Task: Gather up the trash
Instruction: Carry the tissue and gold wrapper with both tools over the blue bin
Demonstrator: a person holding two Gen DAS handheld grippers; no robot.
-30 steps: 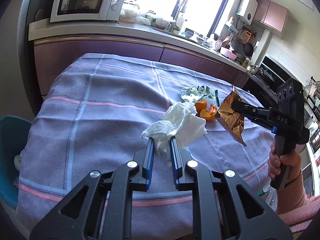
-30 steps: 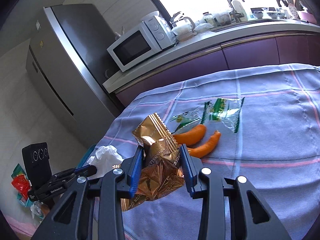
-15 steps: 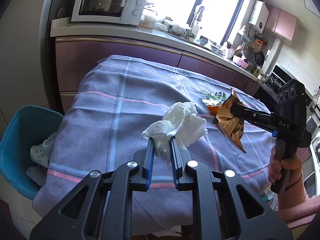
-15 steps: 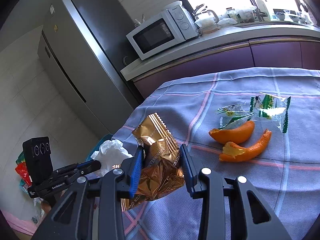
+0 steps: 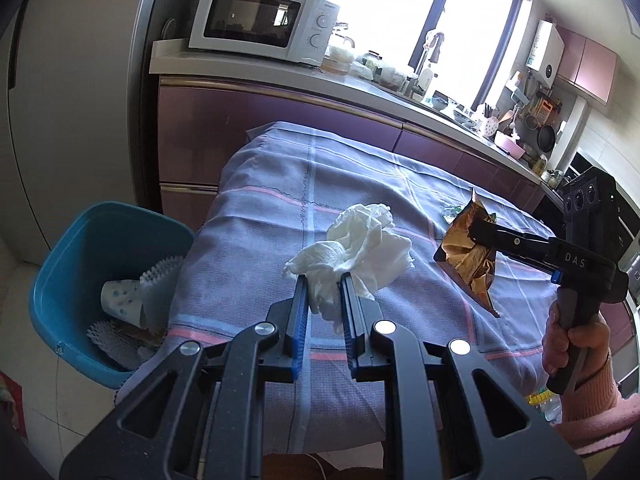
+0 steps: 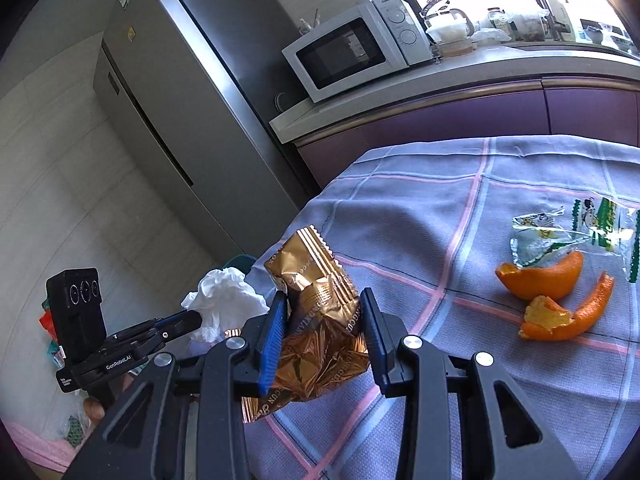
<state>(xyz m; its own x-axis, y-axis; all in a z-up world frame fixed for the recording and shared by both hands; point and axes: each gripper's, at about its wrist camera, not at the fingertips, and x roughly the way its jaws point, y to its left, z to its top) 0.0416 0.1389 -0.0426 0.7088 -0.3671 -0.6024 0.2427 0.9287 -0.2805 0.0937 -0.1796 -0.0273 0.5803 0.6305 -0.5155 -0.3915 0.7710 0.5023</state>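
Crumpling white tissue (image 5: 362,244) and creased gold wrapper (image 6: 320,320), both pinched.

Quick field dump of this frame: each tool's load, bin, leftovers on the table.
left tool: shut on crumpled white tissue
right tool: shut on gold snack wrapper
bin: blue bin on floor beside the table's end, already holds a paper cup
left on tablecloth: two orange peels, clear green-print wrappers
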